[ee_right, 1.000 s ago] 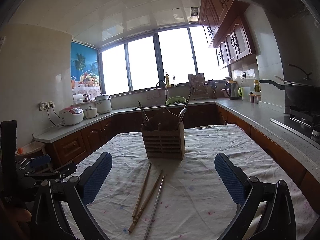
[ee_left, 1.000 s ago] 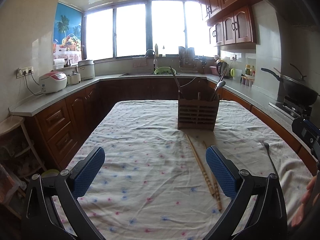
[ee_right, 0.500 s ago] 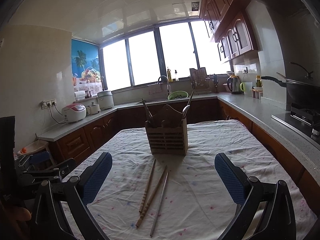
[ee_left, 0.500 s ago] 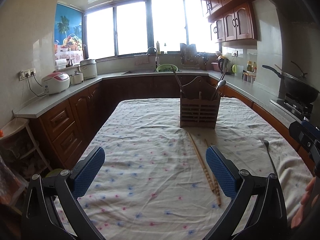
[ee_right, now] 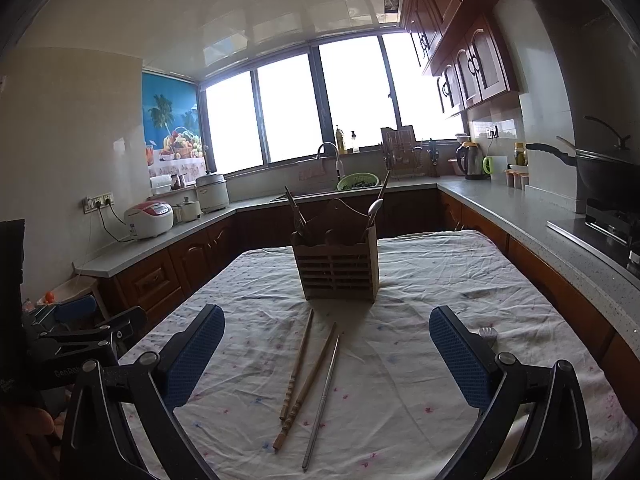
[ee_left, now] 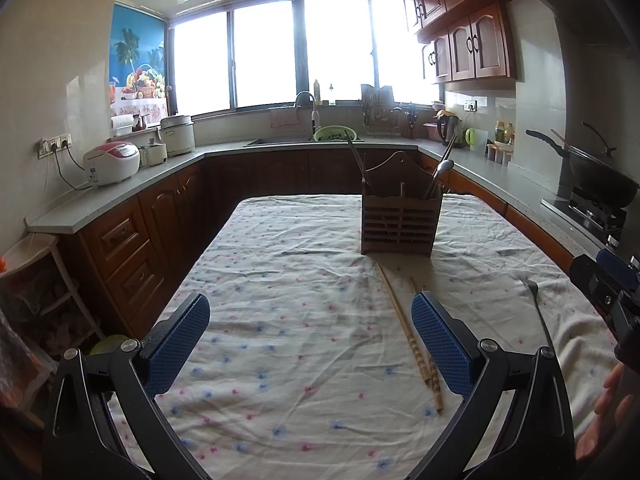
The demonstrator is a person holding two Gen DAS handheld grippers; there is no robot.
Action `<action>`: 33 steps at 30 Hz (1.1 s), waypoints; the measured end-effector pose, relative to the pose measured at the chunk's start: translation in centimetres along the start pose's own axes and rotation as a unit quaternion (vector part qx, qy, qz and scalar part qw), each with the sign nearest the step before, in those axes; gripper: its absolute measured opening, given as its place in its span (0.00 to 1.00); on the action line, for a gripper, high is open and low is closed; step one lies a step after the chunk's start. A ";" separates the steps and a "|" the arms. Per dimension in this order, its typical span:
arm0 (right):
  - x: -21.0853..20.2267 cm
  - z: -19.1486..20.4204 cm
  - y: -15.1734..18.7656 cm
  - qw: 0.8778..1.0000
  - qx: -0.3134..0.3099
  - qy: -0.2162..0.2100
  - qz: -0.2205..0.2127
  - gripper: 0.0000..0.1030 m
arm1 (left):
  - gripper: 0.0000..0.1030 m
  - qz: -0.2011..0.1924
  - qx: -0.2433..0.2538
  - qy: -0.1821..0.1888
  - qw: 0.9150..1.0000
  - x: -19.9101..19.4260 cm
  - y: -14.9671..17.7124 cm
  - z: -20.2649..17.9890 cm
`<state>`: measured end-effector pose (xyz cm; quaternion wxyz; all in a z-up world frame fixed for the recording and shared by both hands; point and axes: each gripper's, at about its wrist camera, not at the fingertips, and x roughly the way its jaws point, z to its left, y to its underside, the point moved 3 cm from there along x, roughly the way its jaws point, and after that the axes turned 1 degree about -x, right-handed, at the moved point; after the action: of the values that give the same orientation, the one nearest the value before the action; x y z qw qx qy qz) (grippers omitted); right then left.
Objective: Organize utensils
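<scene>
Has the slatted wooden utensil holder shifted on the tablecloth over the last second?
No. The slatted wooden utensil holder keeps its spot relative to the two wooden chopsticks lying before it; only the cameras tilted.

A wide window (ee_left: 304, 48) fills the far wall, washing the kitchen in bright daylight. Dark wooden cabinets (ee_left: 132, 248) run beneath a grey countertop (ee_left: 120, 192) in a U shape. Upper cabinets (ee_right: 460, 64) hang at right. A tropical fruit poster (ee_left: 138, 68) covers the left corner. White ceiling tiles (ee_right: 240, 8) reflect the light.

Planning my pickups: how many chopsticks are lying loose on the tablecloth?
3: two wooden chopsticks side by side before the wooden holder, one metal chopstick just right of them. Others may stand in the holder.
</scene>
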<state>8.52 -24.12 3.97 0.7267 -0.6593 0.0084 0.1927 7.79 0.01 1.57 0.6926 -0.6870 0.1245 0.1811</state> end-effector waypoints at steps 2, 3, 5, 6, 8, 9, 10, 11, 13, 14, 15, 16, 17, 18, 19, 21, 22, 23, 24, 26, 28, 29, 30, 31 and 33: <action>0.0 0.0 0.0 1.000 0.001 0.000 0.001 1.00 | 1.00 0.000 0.000 0.001 1.000 0.0 0.0 0.0; 0.1 0.1 0.0 1.000 0.001 -0.001 0.001 1.00 | 1.00 0.000 0.000 0.001 1.000 0.0 0.0 0.0; 0.1 0.1 0.0 1.000 0.001 -0.002 0.002 1.00 | 1.00 0.000 0.000 0.001 1.000 0.0 0.0 0.0; 0.2 0.1 0.1 1.000 0.000 -0.002 0.003 1.00 | 1.00 0.000 0.001 0.002 1.000 0.0 0.0 0.0; 0.3 0.1 0.2 1.000 0.000 -0.004 0.004 1.00 | 1.00 0.000 0.001 0.002 1.000 0.0 0.0 0.0; 0.4 0.1 0.2 1.000 0.001 -0.004 0.004 1.00 | 1.00 0.000 0.000 0.003 1.000 0.0 0.0 0.0; 0.4 0.1 0.2 1.000 0.001 -0.004 0.004 1.00 | 1.00 0.000 0.000 0.003 1.000 0.0 0.0 0.0; 0.4 0.1 0.2 1.000 0.001 -0.004 0.004 1.00 | 1.00 -0.001 0.000 0.003 1.000 0.0 0.0 -0.1; 0.4 0.1 0.2 1.000 0.000 -0.005 0.002 1.00 | 1.00 -0.003 0.000 0.003 1.000 0.0 0.0 -0.1; 0.4 0.1 0.3 1.000 -0.001 -0.005 0.001 1.00 | 1.00 -0.005 0.000 0.003 1.000 0.0 0.1 -0.1; 0.4 0.1 0.4 1.000 -0.002 -0.005 -0.001 1.00 | 1.00 -0.006 -0.001 0.003 1.000 -0.1 0.1 -0.1; 0.3 0.1 0.5 1.000 -0.004 -0.006 -0.003 1.00 | 1.00 -0.007 -0.001 0.003 1.000 -0.1 0.2 -0.1; 0.3 0.1 0.7 1.000 -0.005 -0.005 -0.005 1.00 | 1.00 -0.006 -0.001 0.003 1.000 -0.1 0.2 -0.1; 0.3 0.1 0.8 1.000 -0.005 -0.005 -0.006 1.00 | 1.00 -0.005 -0.001 0.002 1.000 -0.1 0.2 -0.1; 0.4 0.1 0.9 1.000 -0.005 -0.005 -0.005 1.00 | 1.00 -0.005 -0.001 0.002 1.000 -0.1 0.3 -0.1; 0.5 0.0 1.1 1.000 -0.003 -0.006 -0.002 1.00 | 1.00 -0.003 0.000 0.000 1.000 -0.1 0.5 0.0; 0.5 -0.1 1.1 1.000 -0.001 -0.006 -0.001 1.00 | 1.00 -0.003 0.000 0.000 1.000 -0.2 0.5 0.0; 0.5 -0.1 1.1 1.000 0.000 -0.005 -0.001 1.00 | 1.00 -0.003 -0.001 0.000 1.000 -0.2 0.5 0.1; 0.5 -0.1 1.1 1.000 0.000 -0.006 -0.001 1.00 | 1.00 -0.004 -0.001 0.000 1.000 -0.2 0.5 0.1; 0.4 -0.2 1.0 1.000 0.000 -0.006 -0.004 1.00 | 1.00 -0.005 -0.001 0.001 1.000 -0.3 0.5 0.2; 0.2 -0.1 1.0 1.000 -0.001 -0.006 -0.009 1.00 | 1.00 -0.006 -0.002 0.001 1.000 -0.3 0.5 0.2; 0.1 -0.1 1.0 1.000 -0.001 -0.007 -0.011 1.00 | 1.00 -0.006 -0.002 0.001 1.000 -0.3 0.5 0.2; 0.1 -0.1 1.0 1.000 -0.002 -0.008 -0.012 1.00 | 1.00 -0.006 -0.002 0.000 1.000 -0.3 0.5 0.2; 0.1 -0.1 1.0 1.000 -0.002 -0.008 -0.012 1.00 | 1.00 -0.007 -0.002 0.000 1.000 -0.3 0.5 0.2; 0.1 -0.1 1.1 1.000 -0.002 -0.008 -0.011 1.00 | 1.00 -0.007 -0.002 -0.002 1.000 -0.4 0.5 0.3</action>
<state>8.33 -24.13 2.92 0.7277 -0.6592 -0.0051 0.1894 7.20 0.26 1.27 0.6924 -0.6891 0.1185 0.1778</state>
